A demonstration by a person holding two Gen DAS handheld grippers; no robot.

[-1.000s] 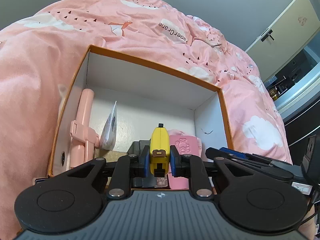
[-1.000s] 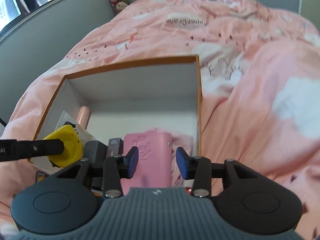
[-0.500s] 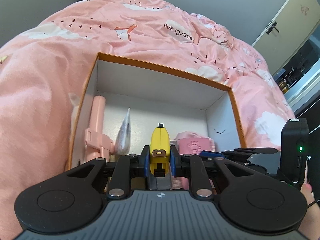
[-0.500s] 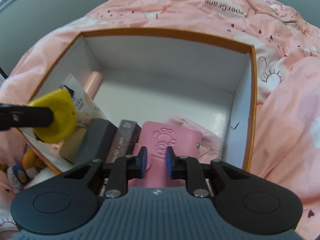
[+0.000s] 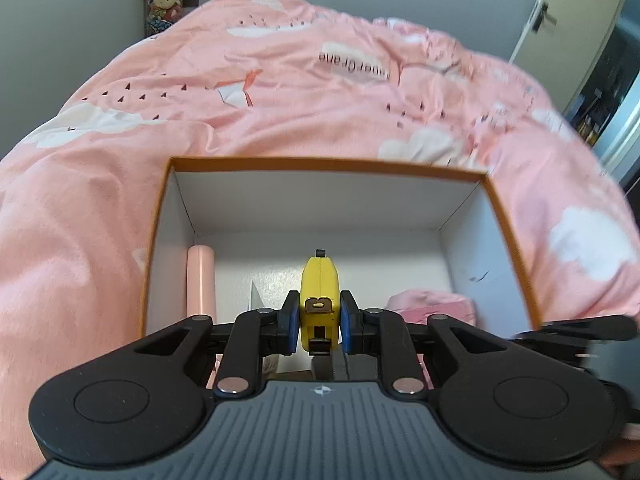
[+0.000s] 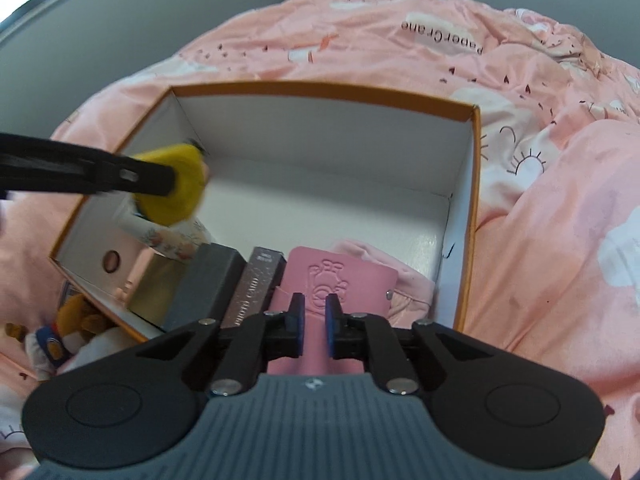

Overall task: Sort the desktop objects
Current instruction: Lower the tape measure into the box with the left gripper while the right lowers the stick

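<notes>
pink printed bedding (image 5: 280,112) surrounds an orange-rimmed box (image 5: 320,163) with white card walls, seemingly the sorting bin. left gripper (image 5: 319,322): fingers clamped on a yellow tape measure (image 5: 320,284), hard, smooth, rounded, held on edge above the box floor, probably for lowering in. right gripper (image 6: 314,326): fingers drawn almost together with nothing gripped, just above an embossed pink card case (image 6: 340,276) lying flat inside; judged just set down there. left of those fingers, a grey block (image 6: 208,280) and a slim metallic tube (image 6: 252,292) lie side by side.
</notes>
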